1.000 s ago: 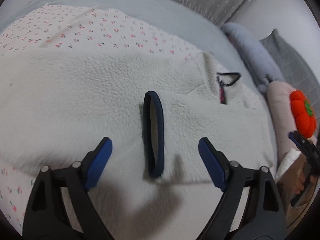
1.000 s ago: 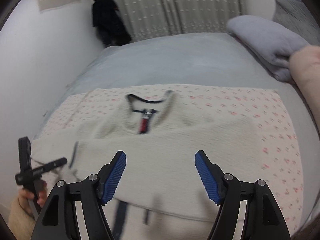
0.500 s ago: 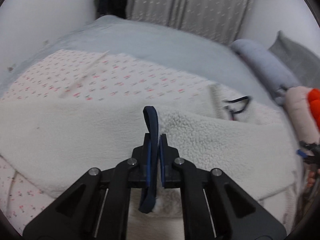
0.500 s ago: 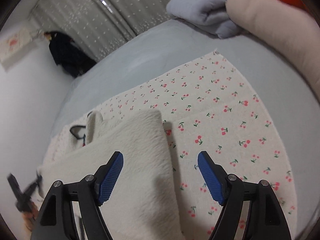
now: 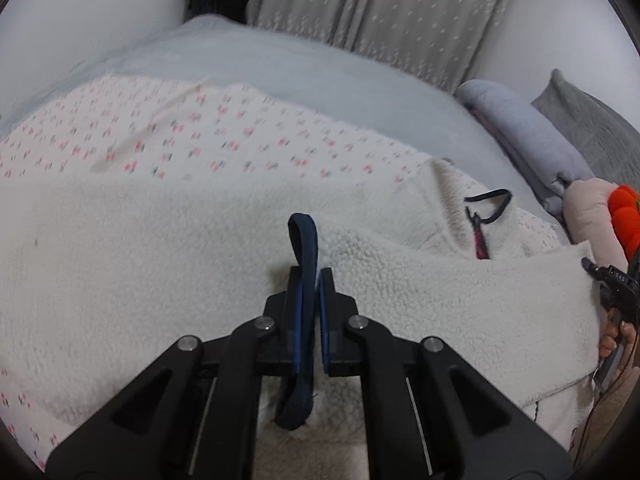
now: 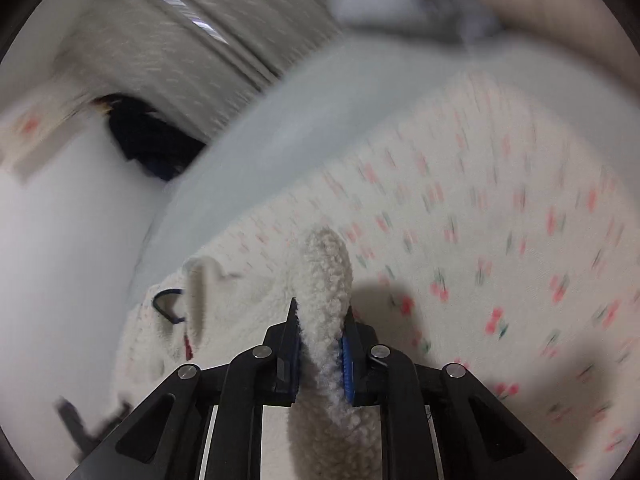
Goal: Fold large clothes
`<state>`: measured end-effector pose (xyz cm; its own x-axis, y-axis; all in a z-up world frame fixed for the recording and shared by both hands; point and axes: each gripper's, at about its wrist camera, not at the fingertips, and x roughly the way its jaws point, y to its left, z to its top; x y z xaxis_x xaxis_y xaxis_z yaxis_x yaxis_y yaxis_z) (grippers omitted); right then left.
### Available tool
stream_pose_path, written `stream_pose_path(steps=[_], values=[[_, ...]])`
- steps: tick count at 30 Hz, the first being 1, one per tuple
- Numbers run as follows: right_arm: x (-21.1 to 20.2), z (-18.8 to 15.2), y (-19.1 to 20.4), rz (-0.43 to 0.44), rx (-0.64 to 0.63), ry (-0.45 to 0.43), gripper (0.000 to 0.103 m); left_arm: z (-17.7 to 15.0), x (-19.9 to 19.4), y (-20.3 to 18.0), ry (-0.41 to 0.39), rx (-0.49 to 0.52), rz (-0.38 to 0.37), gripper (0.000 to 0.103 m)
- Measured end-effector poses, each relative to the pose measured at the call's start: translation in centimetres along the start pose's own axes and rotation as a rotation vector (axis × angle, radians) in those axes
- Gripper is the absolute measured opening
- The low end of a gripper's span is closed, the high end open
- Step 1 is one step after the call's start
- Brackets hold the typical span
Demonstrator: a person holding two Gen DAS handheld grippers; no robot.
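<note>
A cream fleece pullover (image 5: pixel 160 248) lies spread on a cherry-print sheet (image 5: pixel 200 136). Its collar with navy trim and a red zip pull (image 5: pixel 482 220) lies at the right. My left gripper (image 5: pixel 310 280) is shut on the navy-trimmed cuff (image 5: pixel 304 240) of a sleeve folded across the body. In the right wrist view the pullover (image 6: pixel 224 304) lies left of centre, and my right gripper (image 6: pixel 320 320) is shut on a thick fold of fleece (image 6: pixel 326 264) at the pullover's edge. This view is blurred. The right gripper's tip also shows at the right edge of the left wrist view (image 5: pixel 608 276).
The sheet (image 6: pixel 500 208) covers a pale grey bed (image 5: pixel 300 64). A rolled grey blanket (image 5: pixel 528 140), a pink cushion (image 5: pixel 592 208) and an orange plush (image 5: pixel 628 216) lie along the right side. Grey curtains (image 5: pixel 380 12) and dark hanging clothes (image 6: pixel 152 144) stand behind.
Both grippers were open a second ago. The left one closed on the sleeve cuff half a second ago. The right one moved to the pullover's edge and has now closed on the fleece.
</note>
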<state>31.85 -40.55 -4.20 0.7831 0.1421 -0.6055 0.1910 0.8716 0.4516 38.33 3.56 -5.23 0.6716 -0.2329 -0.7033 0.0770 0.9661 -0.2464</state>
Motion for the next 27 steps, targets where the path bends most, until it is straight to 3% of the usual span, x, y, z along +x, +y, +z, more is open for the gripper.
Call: stream_pose_path(steps=[4,6,8,10,12,13,17,20,23,27], values=[[3.7,-0.8,-1.8,-0.162,0.008,0.114,0.015,-1.2,4.4,-0.7,0.084,0.059,0.064,0.011],[5.7,-1.7,-1.4,-0.237,-0.025,0.174,0.017,-1.1,4.9,-1.0,0.081,0.075,0.087,0.013],[5.3,-1.8,-0.3,-0.281,-0.066,0.155,0.024,-0.6,4.2,-1.1,0.089,0.086,0.099,0.017],[3.2,-1.3,1.5,-0.327,-0.137,0.112,0.031,-0.2,2.8,-1.4,0.068,0.098,0.129,0.041],[-0.2,-1.8,2.6,-0.351,-0.215,0.044,0.039,-0.2,0.8,-1.7,0.004,0.096,0.125,0.057],[-1.5,-2.1,3.3,-0.346,-0.240,0.020,0.044,-0.4,-0.2,-1.8,-0.033,0.093,0.106,0.059],[-4.9,-5.0,6.4,-0.276,-0.318,0.024,0.044,-1.6,-1.2,-3.0,-0.033,0.143,0.016,0.060],[-4.4,-8.1,7.1,-0.239,-0.357,0.096,0.044,-3.7,1.4,-3.3,0.091,0.185,0.004,0.060],[-1.0,-11.1,5.0,-0.301,-0.363,0.199,0.043,-4.1,2.0,-2.7,0.095,0.164,-0.020,0.060],[-1.6,-10.7,6.0,-0.322,-0.363,0.190,0.043,-3.0,1.0,-2.4,0.143,0.140,-0.034,0.059]])
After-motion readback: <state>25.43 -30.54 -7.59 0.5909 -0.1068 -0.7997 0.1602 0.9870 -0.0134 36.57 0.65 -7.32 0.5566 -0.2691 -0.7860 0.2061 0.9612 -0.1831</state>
